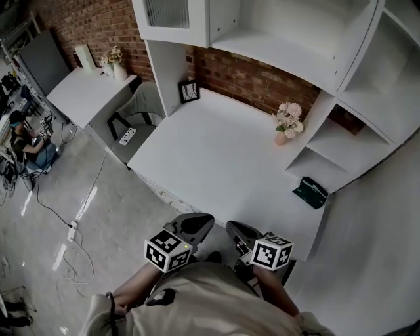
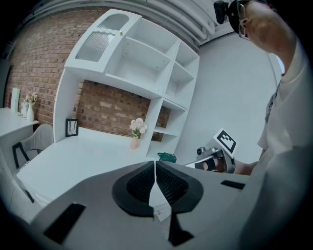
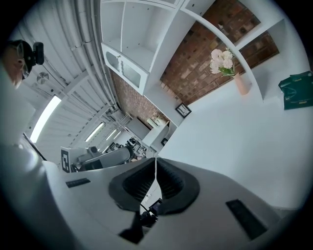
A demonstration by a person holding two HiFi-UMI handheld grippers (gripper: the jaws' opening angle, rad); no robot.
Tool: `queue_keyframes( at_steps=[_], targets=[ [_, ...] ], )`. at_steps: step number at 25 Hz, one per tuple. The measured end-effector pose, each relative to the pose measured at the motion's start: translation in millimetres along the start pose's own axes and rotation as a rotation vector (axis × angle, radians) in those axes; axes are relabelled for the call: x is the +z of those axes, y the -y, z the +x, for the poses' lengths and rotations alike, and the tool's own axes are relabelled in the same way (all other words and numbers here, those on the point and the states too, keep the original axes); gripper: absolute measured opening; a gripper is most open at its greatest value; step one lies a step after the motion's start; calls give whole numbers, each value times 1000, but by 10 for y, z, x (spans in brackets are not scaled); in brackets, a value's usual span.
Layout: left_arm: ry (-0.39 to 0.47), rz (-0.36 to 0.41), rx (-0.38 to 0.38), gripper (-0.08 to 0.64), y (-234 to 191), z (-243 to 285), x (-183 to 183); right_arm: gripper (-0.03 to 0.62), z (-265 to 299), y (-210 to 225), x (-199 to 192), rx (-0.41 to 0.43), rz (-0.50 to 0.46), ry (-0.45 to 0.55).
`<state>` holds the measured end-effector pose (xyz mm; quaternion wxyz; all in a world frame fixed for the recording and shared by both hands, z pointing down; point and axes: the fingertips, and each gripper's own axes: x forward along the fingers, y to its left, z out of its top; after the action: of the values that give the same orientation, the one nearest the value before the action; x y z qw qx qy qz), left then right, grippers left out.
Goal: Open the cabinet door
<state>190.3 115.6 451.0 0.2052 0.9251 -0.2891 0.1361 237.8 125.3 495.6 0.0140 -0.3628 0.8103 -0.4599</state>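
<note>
- Brick wall (image 1: 256,75) backs the workspace, and a pale glossy floor (image 1: 59,216) spreads out on the left.
- A white shelf unit (image 1: 295,39) stands over a white desk (image 1: 216,157). It has open compartments across the top and stepped side shelves on the right.
- The cabinet door (image 1: 169,16), white-framed with a ribbed glass panel, sits at the upper left corner of the shelf unit. It appears flush with its frame and is well apart from both grippers.
- A second white desk (image 1: 85,92) stands further left along the brick, with a chair (image 1: 141,105) between the two desks.
- A person (image 1: 26,141) sits at the far left edge among equipment.
- The left gripper (image 1: 205,221) hovers at the desk's near edge. Its marker cube faces up, and its jaws are pressed together with nothing between them.
- The right gripper (image 1: 231,228) is just beside it. Its jaws are also clenched on nothing, and it points over the desk.
- A dark green box (image 1: 310,192) lies at the desk's right end, beneath the side shelves.
- Pale flowers in a pink vase (image 1: 287,121) stand at the back right of the desk, near the shelf upright.
- A small black picture frame (image 1: 189,90) leans at the back left corner against the brick.
- A white power strip (image 1: 127,136) lies on a grey surface beside the chair.
- A thin cable (image 1: 49,210) trails across the floor.
</note>
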Motion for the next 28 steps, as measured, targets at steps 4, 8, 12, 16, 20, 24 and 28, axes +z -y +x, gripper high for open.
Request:
queue_keyframes(
  at_steps=[4,8,12,16,20,24,28],
  targets=[
    [-2,2,21,23,-22,67,57,31,-2,37,88,21,-10,-5],
    [-7,17,15,23,-18,150,86,31,-36,81,148,21,-9,11],
    [-10,40,3,23,-48,228,80,31,-77,202,243,-10,19,70],
    [5,30,-6,23,-183,279,122,31,-38,309,367,-51,30,104],
    [31,16,-3,23,-362,256,191,31,92,314,447,-68,17,103],
    [44,6,19,23,-655,121,248,31,380,236,511,-64,-6,81],
    [53,-25,33,23,-1001,45,298,31,645,198,594,-85,-18,59]
  ],
)
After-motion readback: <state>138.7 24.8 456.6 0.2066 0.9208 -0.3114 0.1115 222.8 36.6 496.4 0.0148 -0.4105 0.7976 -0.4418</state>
